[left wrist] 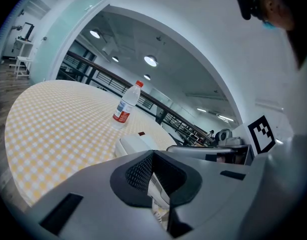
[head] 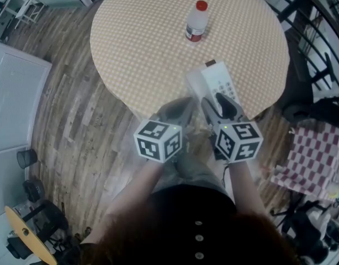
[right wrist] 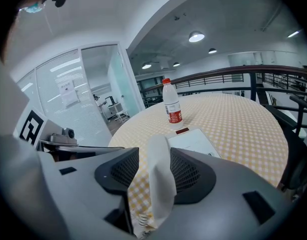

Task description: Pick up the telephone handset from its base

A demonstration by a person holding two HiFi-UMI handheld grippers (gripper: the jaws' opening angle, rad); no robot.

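The white telephone base (head: 221, 83), with a keypad, lies at the near right edge of the round table (head: 136, 43). Its white handset (head: 195, 86) rests along the base's left side. My right gripper (head: 217, 106) is at the phone's near end. In the right gripper view the handset (right wrist: 161, 184) stands between the pads of this gripper (right wrist: 156, 174), with checked cloth showing in a gap on the left, so it is open. A coiled cord (right wrist: 138, 219) shows below. My left gripper (head: 178, 110) hovers just left of the phone, shut and empty (left wrist: 156, 176).
A clear bottle (head: 196, 21) with a red cap stands upright farther back on the table, beyond the phone. Off the table's right is a seat with red-checked cloth (head: 313, 159) and black railings (head: 307, 15). Wooden floor (head: 70, 109) lies to the left.
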